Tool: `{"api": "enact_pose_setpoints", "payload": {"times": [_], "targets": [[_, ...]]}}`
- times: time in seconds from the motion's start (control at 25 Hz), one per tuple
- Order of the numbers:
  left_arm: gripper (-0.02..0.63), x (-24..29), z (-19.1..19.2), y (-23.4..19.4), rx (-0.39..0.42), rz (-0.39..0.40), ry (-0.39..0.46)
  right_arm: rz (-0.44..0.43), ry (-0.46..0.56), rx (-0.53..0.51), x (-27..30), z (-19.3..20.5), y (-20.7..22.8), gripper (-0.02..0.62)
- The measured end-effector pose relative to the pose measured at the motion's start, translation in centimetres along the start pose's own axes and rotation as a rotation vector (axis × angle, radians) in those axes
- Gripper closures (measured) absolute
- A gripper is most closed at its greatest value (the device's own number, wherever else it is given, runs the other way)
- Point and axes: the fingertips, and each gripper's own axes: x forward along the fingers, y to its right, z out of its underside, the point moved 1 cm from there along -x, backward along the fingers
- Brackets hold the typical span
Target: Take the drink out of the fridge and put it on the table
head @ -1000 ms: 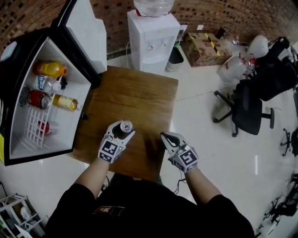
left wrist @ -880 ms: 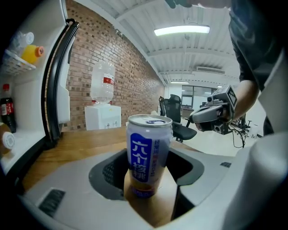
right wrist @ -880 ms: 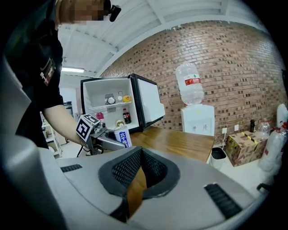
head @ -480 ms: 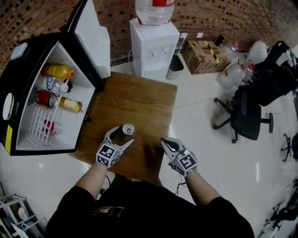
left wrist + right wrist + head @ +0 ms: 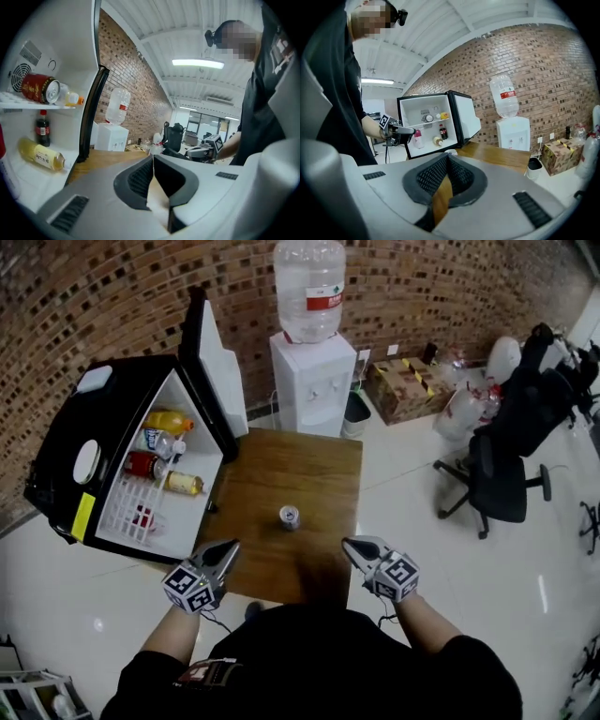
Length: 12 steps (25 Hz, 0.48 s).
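The drink, a can (image 5: 289, 516), stands upright on the wooden table (image 5: 281, 451), near the middle of its near half and well clear of both tools. The left gripper (image 5: 228, 549) hangs over the table's near left corner with its jaws pressed together and nothing between them; its own view shows the dark pads (image 5: 140, 176) meeting at the tip. The right gripper (image 5: 349, 546) sits at the near right edge of the table, its jaws likewise closed at the tip and empty, with only bare wood showing in the gap lower down. Neither gripper touches the can, which lies between them and a little farther out. To the left the fridge (image 5: 112, 418) stands open with its door (image 5: 217, 362) swung up, bottles and a red can lying on its shelves. A water dispenser (image 5: 314, 381) stands behind the table
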Motion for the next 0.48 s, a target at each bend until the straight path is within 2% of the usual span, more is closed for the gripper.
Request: {"api": "enact_pose_setpoints", "payload": {"times": [0.12, 0.2, 0.36, 0.48], "targets": [[0.598, -2.0, -0.1, 1.0, -0.019, 0.149, -0.032, 0.078, 0.029, 0.008, 0.4, -1.2, -3.1, 0.58], [0.598, -4.1, 0.3, 1.5, -0.036, 0.212, -0.036, 0.116, 0.052, 0.054, 1.3, -1.4, -5.9, 0.58], [0.598, -7.9, 0.9, 1.4, -0.027, 0.228, -0.031, 0.154, 0.089, 0.166, 3.0, -1.1, -11.4, 0.581], [0.598, -9.4, 0.7, 2.5, 0.015, 0.245, -0.04, 0.161, 0.087, 0.176, 2.4, -1.3, -14.4, 0.582]]}}
